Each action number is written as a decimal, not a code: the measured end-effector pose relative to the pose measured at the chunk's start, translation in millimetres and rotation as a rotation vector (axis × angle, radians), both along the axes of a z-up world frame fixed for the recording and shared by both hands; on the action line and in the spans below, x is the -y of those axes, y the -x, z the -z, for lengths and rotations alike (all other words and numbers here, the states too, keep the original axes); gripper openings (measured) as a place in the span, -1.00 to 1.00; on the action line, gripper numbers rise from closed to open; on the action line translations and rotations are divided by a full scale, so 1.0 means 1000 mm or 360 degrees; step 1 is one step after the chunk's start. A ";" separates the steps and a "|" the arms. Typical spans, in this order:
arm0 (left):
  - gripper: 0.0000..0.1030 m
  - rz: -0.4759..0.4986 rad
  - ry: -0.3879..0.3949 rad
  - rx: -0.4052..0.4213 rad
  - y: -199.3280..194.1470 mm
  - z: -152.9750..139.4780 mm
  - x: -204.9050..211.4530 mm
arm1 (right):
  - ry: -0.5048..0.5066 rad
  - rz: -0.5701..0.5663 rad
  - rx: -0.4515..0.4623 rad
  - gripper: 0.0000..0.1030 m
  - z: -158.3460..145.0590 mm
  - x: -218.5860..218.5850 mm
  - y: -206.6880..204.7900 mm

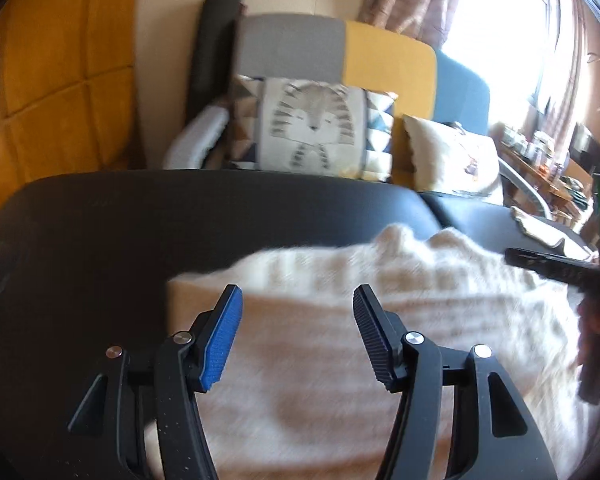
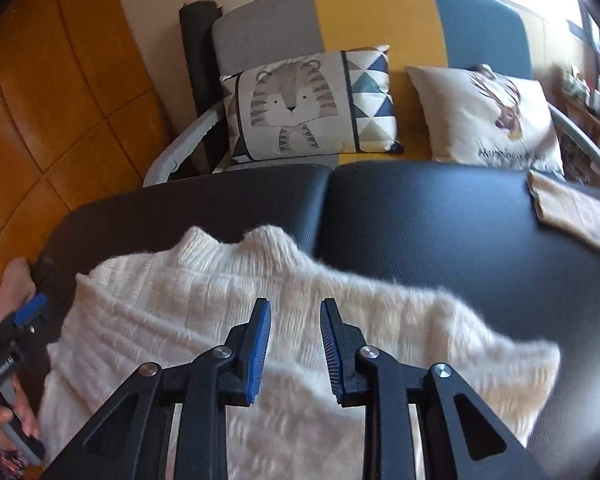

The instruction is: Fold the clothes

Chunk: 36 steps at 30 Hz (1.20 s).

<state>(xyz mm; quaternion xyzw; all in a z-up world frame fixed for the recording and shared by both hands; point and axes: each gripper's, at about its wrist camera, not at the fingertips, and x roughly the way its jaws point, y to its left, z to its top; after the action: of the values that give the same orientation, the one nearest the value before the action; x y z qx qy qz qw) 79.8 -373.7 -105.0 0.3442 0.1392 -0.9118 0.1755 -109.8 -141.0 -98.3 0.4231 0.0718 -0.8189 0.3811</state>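
Note:
A fluffy white knitted sweater [image 1: 340, 320] [image 2: 204, 312] lies folded on the black padded table [image 1: 140, 224] [image 2: 440, 232], its collar toward the sofa. My left gripper [image 1: 298, 294] hovers above the sweater's left part, open, nothing between its blue pads. My right gripper [image 2: 295, 308] hangs over the sweater's middle with a narrow gap between its pads and no cloth in it. The right gripper also shows at the right edge of the left wrist view. The left gripper [image 2: 24, 320] and the hand holding it show at the left edge of the right wrist view.
A folded beige cloth [image 2: 576, 210] [image 1: 540, 228] lies at the table's far right. Behind the table stands a grey, yellow and blue sofa [image 2: 372, 12] with a tiger cushion [image 2: 296, 108] and a white cushion [image 2: 488, 116]. A cluttered shelf [image 1: 540, 152] stands at the right.

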 end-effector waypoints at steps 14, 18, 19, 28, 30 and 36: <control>0.18 0.0511 -0.0003 0.0401 0.141 0.041 -0.006 | -0.0357 -0.0356 -0.0029 -0.47 0.032 0.062 0.039; 0.26 0.0564 -0.0041 0.0350 0.135 0.049 -0.003 | -0.0312 -0.0399 0.0053 -0.39 0.043 0.059 0.043; 0.28 0.0574 -0.0035 0.0333 0.133 0.050 -0.004 | -0.0287 -0.0390 0.0075 -0.39 0.045 0.057 0.045; 0.14 0.0541 0.0153 0.0298 0.130 0.054 -0.019 | -0.0115 -0.0229 0.0150 -0.69 0.052 0.045 0.039; -0.39 0.0525 0.0248 0.0270 0.127 0.053 -0.028 | -0.0192 -0.0220 -0.0050 -0.76 0.048 0.051 0.022; -0.74 0.0466 0.0504 0.0240 0.122 0.054 -0.044 | -0.0290 -0.0172 -0.0554 -0.79 0.038 0.056 -0.017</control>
<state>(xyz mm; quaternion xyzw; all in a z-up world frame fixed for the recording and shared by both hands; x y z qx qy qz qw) -42.6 -329.6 -159.0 0.3961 -0.0707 -0.9097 0.1031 -92.9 -197.5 -136.0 0.3034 0.2329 -0.8482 0.3664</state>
